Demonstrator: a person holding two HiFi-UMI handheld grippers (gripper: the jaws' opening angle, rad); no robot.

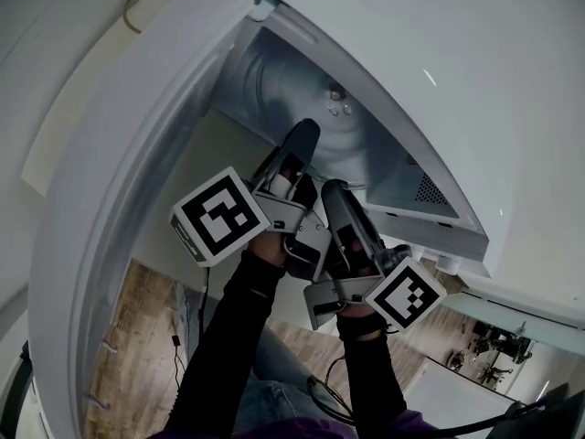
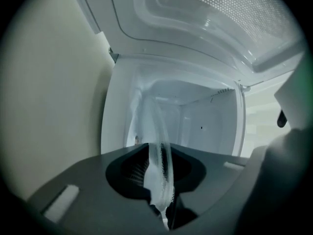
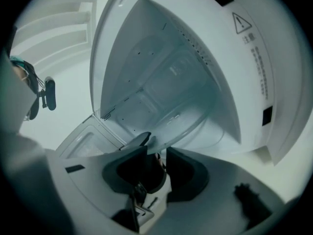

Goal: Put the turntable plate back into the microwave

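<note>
The clear glass turntable plate (image 1: 274, 90) sits tilted in the mouth of the open white microwave (image 1: 430, 80). My left gripper (image 1: 304, 135) reaches to its near rim, and my right gripper (image 1: 331, 190) is just beside it, lower right. In the left gripper view the plate (image 2: 159, 146) runs edge-on between the jaws of the left gripper (image 2: 159, 180) and fills the gap. In the right gripper view the plate's curved rim (image 3: 195, 121) enters the narrow gap of the right gripper (image 3: 156, 153). Both grippers are shut on the plate.
The microwave door (image 1: 119, 172) stands swung open at the left, its mesh window (image 2: 220, 4) above the left gripper. The cavity walls (image 3: 161, 77) are close around the plate. Dark sleeves (image 1: 228, 337), a wooden floor (image 1: 137, 318) and a cable lie below.
</note>
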